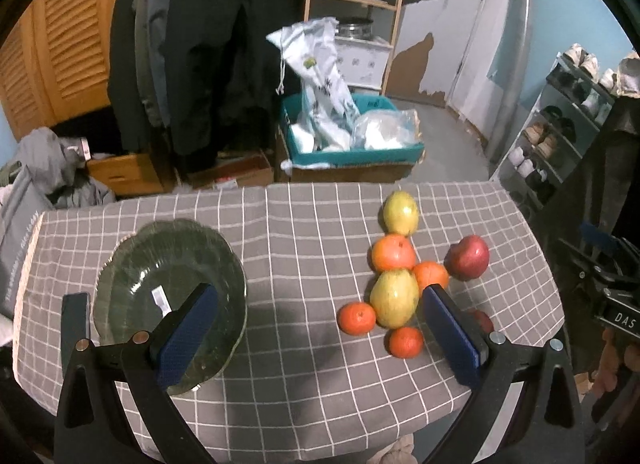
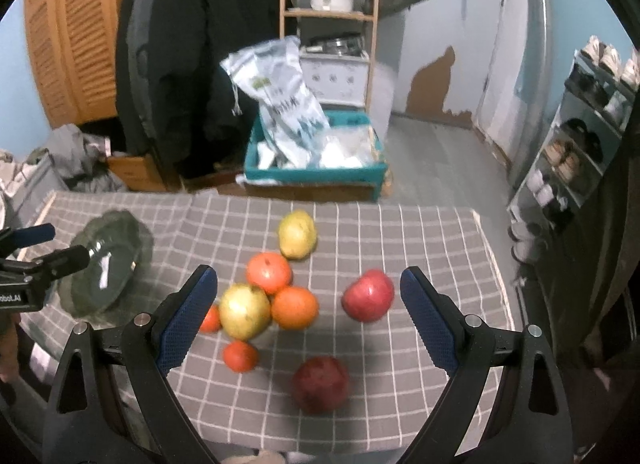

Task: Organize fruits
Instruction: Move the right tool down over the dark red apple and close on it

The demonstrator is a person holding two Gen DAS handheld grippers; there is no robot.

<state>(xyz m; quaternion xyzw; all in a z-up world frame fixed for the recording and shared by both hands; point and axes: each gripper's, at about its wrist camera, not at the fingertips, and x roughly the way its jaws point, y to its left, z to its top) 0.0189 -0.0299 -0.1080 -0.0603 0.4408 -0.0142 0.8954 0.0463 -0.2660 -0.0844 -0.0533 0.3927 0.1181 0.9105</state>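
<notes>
A: Grippers first. Left gripper [image 1: 316, 338] spread wide, holding nothing, hovering over bare tablecloth [image 1: 300, 384] between glass bowl [image 1: 168, 304] and fruit. Right gripper [image 2: 308, 320] likewise spread wide and unloaded, poised above the fruit cluster.

B: Reason for that posture?

A: Probably readiness: jaws apart to straddle a round fruit, left side kept near the bowl as the likely receiving container. Judgement only.

B: Fruit location?

A: All on the tablecloth, right of the bowl; none inside the bowl. Nearest to the right gripper: dark red apple [image 2: 320, 384], lying alone. Next: small tangerine [image 2: 240, 356], then second tangerine [image 2: 210, 319], partly hidden behind the left finger of that gripper. Then yellow-green pear [image 2: 244, 316], touching orange [image 2: 295, 307] and larger orange fruit [image 2: 268, 273]. Bright red apple [image 2: 368, 295] set apart on the right. Farthest: second pear [image 2: 297, 234].

B: Count by kind?

A: Two red apples, two pears, two tangerines, two larger orange fruits; eight in total. One bowl, unfilled.

B: Clustering a concern?

A: Possibly. Touching fruit likely to roll when a neighbour gets lifted; the isolated apples look like the easier first picks.
</notes>
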